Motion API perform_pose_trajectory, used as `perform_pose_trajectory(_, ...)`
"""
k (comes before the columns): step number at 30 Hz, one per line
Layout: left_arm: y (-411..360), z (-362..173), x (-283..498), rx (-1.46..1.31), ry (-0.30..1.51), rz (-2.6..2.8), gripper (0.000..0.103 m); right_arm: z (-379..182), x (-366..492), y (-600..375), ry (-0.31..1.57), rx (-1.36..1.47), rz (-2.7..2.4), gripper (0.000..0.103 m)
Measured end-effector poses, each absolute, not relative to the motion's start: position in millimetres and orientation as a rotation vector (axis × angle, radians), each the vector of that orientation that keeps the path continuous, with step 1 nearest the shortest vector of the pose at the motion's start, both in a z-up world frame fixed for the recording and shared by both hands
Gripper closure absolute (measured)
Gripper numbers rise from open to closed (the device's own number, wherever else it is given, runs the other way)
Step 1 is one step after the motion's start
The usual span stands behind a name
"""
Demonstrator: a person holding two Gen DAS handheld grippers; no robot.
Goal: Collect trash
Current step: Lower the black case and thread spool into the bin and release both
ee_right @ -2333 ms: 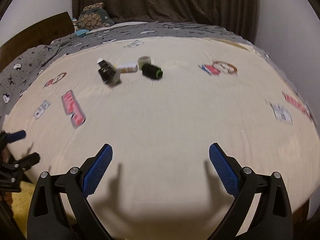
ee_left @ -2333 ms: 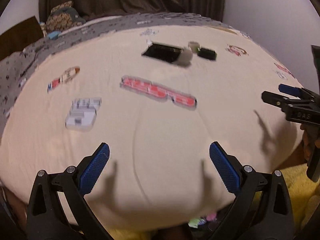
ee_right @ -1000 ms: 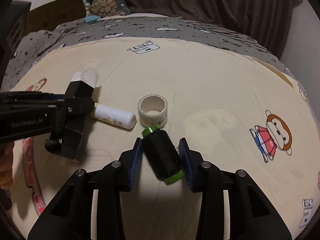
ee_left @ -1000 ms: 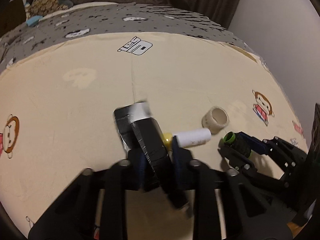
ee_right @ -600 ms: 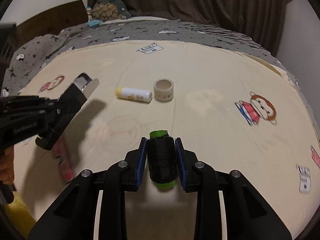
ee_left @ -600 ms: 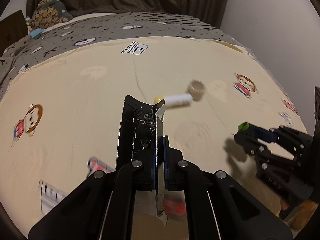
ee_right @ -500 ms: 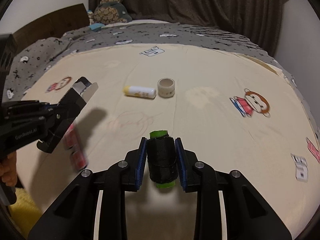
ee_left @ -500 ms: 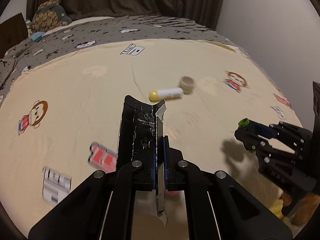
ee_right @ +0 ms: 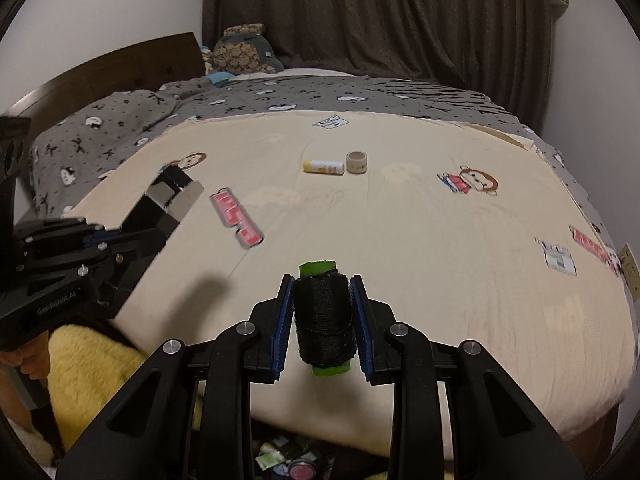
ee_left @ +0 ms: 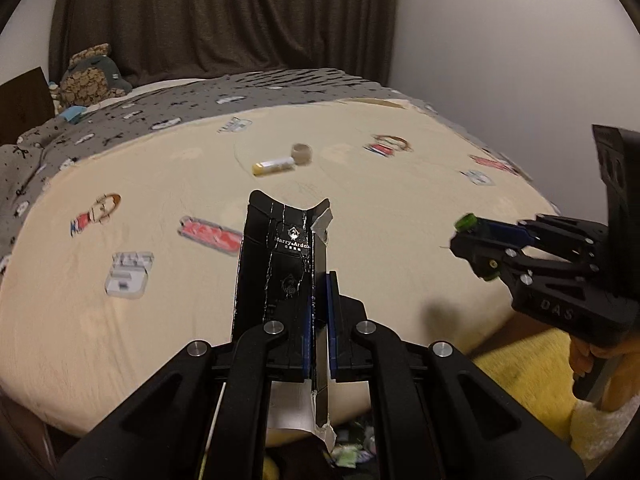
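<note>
Black plastic fills the near edge of both wrist views, and each tool now carries something it did not hold two seconds ago. The left tool [ee_left: 319,312] is clamped narrow on a flattened black cardboard box with a silver lining [ee_left: 280,264]; white lettering on its face reads roughly "Marry&Ardor" under a small emblem. The right tool [ee_right: 322,320] grips a spool of black thread on a green core [ee_right: 323,320] across its middle. Both have pulled back from the middle of the bed to its near edge, above a dark spot on the floor where small colourful scraps [ee_right: 294,460] lie, likely the collection point. So two pieces look ready to drop.

"GenRobot.AI" is printed on the left tool's body in the right view; "DAS" shows on the right tool in the left view.

Farther off, on the cream cartoon-print sheet [ee_right: 400,240], a white tube with a yellow cap [ee_right: 323,167] and a small beige tape roll [ee_right: 357,162] lie side by side, not yet collected. Their print is too small to read.
</note>
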State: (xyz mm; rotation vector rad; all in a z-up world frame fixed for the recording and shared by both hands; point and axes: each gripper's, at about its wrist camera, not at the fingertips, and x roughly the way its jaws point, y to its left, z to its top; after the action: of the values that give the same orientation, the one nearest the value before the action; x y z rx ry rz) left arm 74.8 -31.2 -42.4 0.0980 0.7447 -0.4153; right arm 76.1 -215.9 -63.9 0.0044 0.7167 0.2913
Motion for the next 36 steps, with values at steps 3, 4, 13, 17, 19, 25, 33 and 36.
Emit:
perform_pose_trajectory(3,-31,-54,45,0.100,0.759,-0.450,0.098,-72,53,-218,0.722,0.023,0.294,0.074)
perform_pose_trajectory(4,-32,-61,36,0.100,0.770,-0.463,0.098,-76,44,-218,0.728,0.026,0.296,0.074)
perform_pose_trajectory(13,-41,-145,-14,0.078,0.981,-0.564,0.098,-146,1,-211,0.906,0.064,0.295,0.074)
perform_pose_trajectory(17,-48,-179,-17,0.062,1.075,-0.583,0.098,-185,-3,-208,1.001,0.102,0.271,0.074)
perform_pose_trajectory(19,-49,-192,-17,0.052,1.103,-0.585,0.098,-199,-4,-204,1.033,0.121,0.273,0.074)
perform_pose_trajectory(25,-54,-234,-8,0.064,1.200,-0.568,0.098,-233,0,-196,1.116,0.159,0.278,0.074)
perform_pose_trajectory(33,-59,-269,3,0.044,1.308,-0.571,0.098,-272,8,-198,1.238,0.190,0.248,0.074)
perform_pose_trajectory(36,-59,-271,6,0.046,1.315,-0.571,0.096,-272,11,-199,1.239,0.189,0.239,0.072)
